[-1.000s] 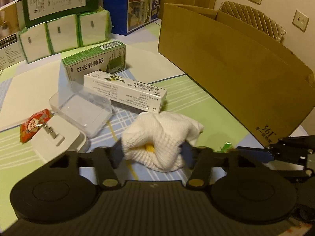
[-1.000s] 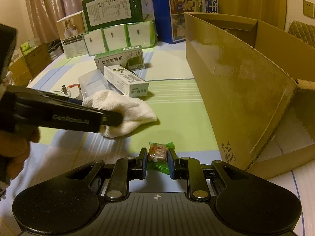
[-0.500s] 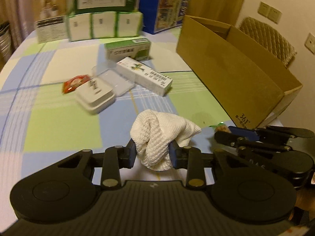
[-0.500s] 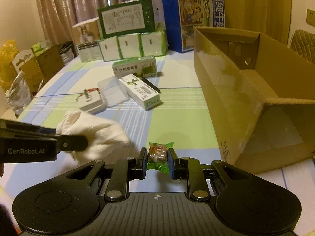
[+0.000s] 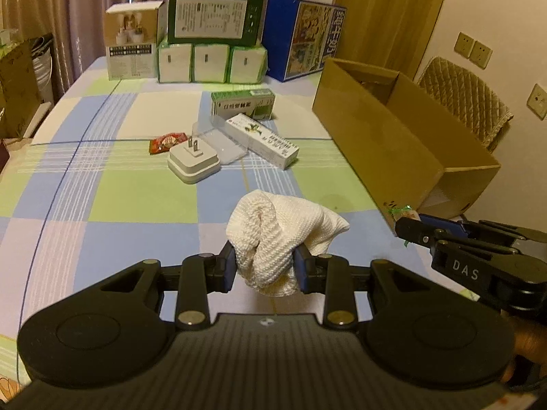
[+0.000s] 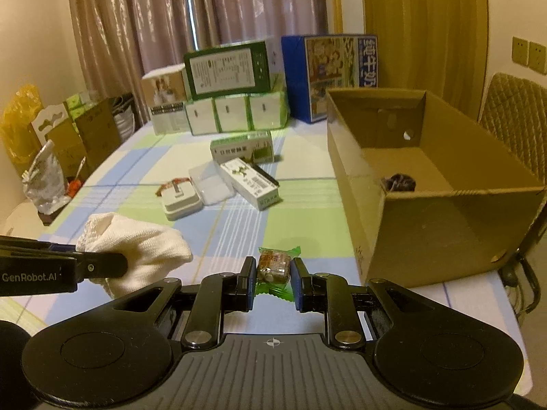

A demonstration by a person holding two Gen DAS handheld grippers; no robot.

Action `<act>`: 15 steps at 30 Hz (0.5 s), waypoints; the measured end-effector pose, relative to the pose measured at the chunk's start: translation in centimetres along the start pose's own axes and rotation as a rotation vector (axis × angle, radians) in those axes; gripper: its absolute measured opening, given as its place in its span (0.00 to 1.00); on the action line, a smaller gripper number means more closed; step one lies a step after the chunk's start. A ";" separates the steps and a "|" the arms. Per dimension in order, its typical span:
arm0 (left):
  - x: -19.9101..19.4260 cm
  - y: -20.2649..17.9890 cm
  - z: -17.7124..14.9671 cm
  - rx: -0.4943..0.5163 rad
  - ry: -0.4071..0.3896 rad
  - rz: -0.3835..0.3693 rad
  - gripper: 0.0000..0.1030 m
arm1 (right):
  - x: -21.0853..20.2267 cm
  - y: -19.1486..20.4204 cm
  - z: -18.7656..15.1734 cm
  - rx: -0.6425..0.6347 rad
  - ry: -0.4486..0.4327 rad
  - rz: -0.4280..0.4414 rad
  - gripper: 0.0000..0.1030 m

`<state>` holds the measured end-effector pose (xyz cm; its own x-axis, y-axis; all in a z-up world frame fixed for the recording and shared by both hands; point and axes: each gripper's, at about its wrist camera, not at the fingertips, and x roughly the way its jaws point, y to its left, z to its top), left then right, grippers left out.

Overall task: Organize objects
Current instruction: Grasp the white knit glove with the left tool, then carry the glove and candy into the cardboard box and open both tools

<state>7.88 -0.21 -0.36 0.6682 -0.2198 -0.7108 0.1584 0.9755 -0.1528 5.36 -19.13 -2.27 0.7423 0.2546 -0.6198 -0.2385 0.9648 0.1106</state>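
The left tool (image 5: 264, 268) pinches a white knitted cloth (image 5: 278, 235) between its two black fingers, held clear above the table (image 5: 85, 205). The cloth is bunched into a soft lump with ribbed folds; it has no clear long axis, though a loose corner trails toward the right and a fold hangs below the fingers. From the right wrist view the same cloth (image 6: 140, 249) shows at the left, with the left tool's arm reaching in level from that edge.

The right tool (image 6: 273, 273) is closed on a small candy (image 6: 273, 264), a brownish block in clear wrap with crinkled green ends; its twisted ends point away from and toward the camera, one poking up behind the fingers and one below them. It is held above the table near the front corner of the box (image 6: 444, 225).

The box is open-topped brown cardboard, long axis running away from the cameras, with a dark fuzzy thing (image 6: 398, 182) lying inside. Mid-table lie a white plug adapter (image 5: 194, 163) with prongs up, a clear plastic case (image 5: 218, 140), a white carton (image 5: 261, 140) lying slantwise, a green carton (image 5: 242, 104) and a red wrapper (image 5: 167, 141). The table's cloth is checked blue, green and white.
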 end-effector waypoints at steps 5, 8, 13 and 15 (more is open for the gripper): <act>-1.9 -1.1 0.1 0.003 -0.026 -0.012 0.28 | -2.3 -0.1 0.7 -0.002 -0.036 -0.010 0.18; -2.6 -1.8 0.2 0.015 -0.036 -0.020 0.28 | -3.3 -0.4 1.0 -0.002 -0.052 -0.019 0.18; -3.5 -2.8 0.4 0.029 -0.048 -0.030 0.28 | -4.6 -0.9 1.2 0.003 -0.069 -0.029 0.18; -3.7 -3.1 0.4 0.032 -0.051 -0.032 0.28 | -4.9 -1.0 1.2 0.005 -0.073 -0.031 0.18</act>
<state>5.18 -2.45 3.03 0.6982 -0.2523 -0.6700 0.2033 0.9672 -0.1523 2.70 -21.29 1.62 0.7933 0.2280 -0.5645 -0.2114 0.9727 0.0958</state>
